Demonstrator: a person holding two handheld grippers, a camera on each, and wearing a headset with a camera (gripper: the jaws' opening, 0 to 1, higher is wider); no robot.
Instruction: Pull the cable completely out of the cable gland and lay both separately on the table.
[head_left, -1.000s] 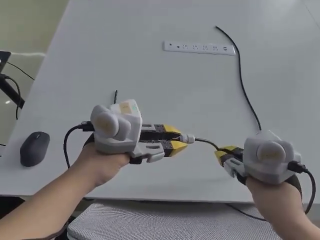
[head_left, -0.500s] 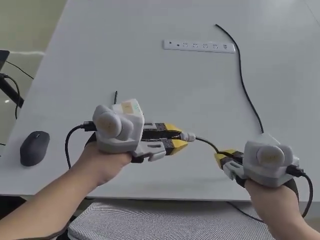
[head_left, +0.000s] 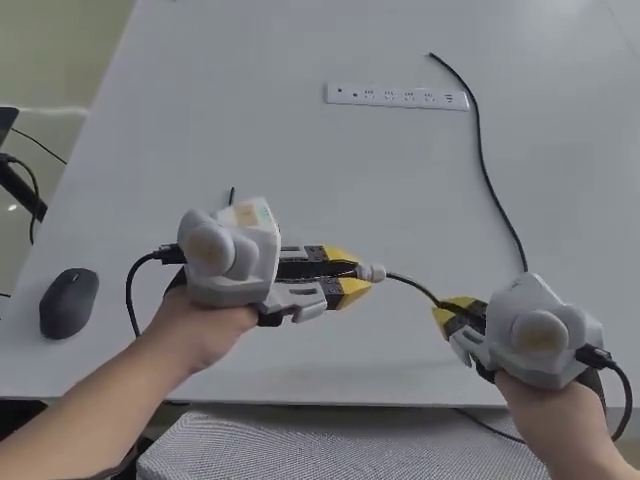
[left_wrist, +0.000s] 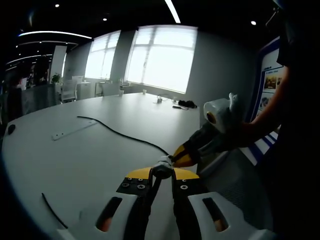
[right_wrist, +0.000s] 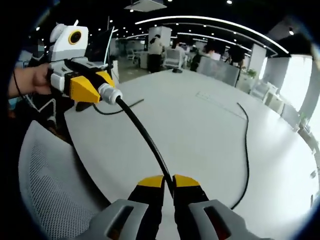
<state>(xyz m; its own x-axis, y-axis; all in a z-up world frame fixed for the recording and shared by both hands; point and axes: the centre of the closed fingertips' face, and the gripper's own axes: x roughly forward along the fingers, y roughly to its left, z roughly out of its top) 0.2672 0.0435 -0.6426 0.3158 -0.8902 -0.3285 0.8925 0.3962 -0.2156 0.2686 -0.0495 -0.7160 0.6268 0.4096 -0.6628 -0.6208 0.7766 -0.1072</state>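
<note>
The left gripper (head_left: 350, 280) is clamped on the small, rigid cable gland (head_left: 372, 272), held in the air near the front edge of the bench (head_left: 300, 140), and the right gripper (head_left: 452, 315) pinches the thin black cable (head_left: 412, 286) running out of it. The cable looks limp and smooth, so it likely slips unless held near the gland and pulled straight. Bare bench lies ahead; the power strip (head_left: 397, 96) and a mouse (head_left: 68, 300) sit well apart, while a loose cord (head_left: 490, 170) trails toward the right gripper.

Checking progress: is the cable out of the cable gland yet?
No, the cable enters the cable gland clamped in the left hand-held gripper.
</note>
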